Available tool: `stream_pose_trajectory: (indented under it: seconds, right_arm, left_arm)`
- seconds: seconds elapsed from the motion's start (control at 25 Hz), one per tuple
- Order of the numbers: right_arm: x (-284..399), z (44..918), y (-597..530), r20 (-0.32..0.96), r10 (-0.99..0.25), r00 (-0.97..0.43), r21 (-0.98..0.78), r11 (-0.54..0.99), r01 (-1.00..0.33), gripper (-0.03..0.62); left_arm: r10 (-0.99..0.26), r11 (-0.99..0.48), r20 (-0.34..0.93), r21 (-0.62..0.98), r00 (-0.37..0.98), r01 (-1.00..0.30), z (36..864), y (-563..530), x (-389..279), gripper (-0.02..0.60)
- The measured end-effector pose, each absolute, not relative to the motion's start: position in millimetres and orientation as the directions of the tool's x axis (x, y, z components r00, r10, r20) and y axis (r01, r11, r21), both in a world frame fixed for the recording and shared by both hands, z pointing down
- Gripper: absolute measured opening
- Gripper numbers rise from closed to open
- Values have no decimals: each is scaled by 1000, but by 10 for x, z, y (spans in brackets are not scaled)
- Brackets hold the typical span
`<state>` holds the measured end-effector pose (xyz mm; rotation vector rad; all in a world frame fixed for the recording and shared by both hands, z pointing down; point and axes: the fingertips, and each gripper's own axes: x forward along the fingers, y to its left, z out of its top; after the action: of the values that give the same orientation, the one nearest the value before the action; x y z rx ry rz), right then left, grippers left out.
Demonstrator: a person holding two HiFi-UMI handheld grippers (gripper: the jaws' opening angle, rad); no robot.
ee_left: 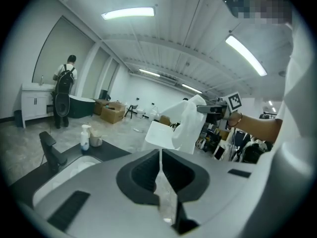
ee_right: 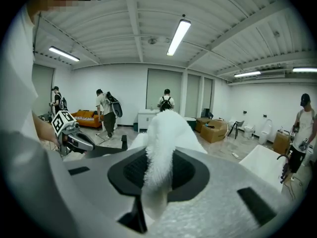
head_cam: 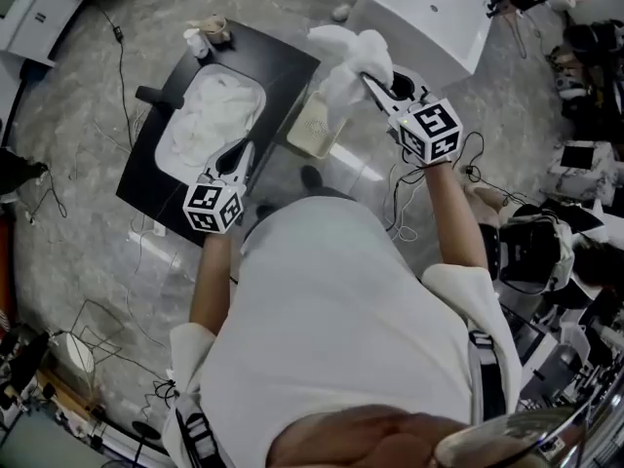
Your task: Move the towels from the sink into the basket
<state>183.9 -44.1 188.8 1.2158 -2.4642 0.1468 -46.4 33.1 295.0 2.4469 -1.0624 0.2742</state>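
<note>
Towel: a white fluffy towel (ee_right: 159, 148) is clamped between the fingers of the right gripper (ee_right: 158, 168). It bulges up past the fingertips and also trails down behind them.
Right fingers: clenched on the towel, with cloth filling the gap between the pads.
Left fingers: the left gripper (ee_left: 161, 170) has its fingers pressed together, with nothing between them.
Where the towel is: in the head view the towel (head_cam: 351, 61) hangs in the air from the right gripper (head_cam: 376, 84), off the corner of the desk and near the basket. I cannot tell whether it is directly above the basket.
Basket: a small pale basket (head_cam: 314, 127) stands on the floor just beside the desk's edge, between the desk and a white bathtub (head_cam: 429, 13).
Left gripper's place: the left gripper (head_cam: 237, 156) hovers at the near edge of the sink (head_cam: 261, 97).
Sink: set into the black desk (head_cam: 283, 61), it has crumpled white towels (head_cam: 210, 120) inside.
Desk: a dark faucet (head_cam: 156, 96) stands beside the sink, and a spray bottle (head_cam: 198, 43) stands at the far corner.
Room: several people stand well back by the far wall.
</note>
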Motion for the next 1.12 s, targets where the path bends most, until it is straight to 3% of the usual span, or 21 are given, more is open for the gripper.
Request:
stream_pose_trajectory:
  seconds: [0.24,0.56,0.88,1.12]
  right_arm:
    - [2188,2190,-435,414,-742,-527,9,583,-813,81]
    - [2182,2959,-484,495,-654,-571,-105,608,-787,83]
    - [1955,4259,-599,588,-536,-605,-164,654,-739,83]
    - [2104,5447,-848,639,-530,-558,-212,576,-789,84]
  left_arm:
    - [-595,-635,373,325,712,-701,2977,275,-108,18]
    - [-586,-589,428,358,688,-725,3228,253,85,18]
    - [-578,-546,501,349,644,-762,3837,274,196,18]
    - [-541,-547,538,360,647,-756,4527,187,458,18]
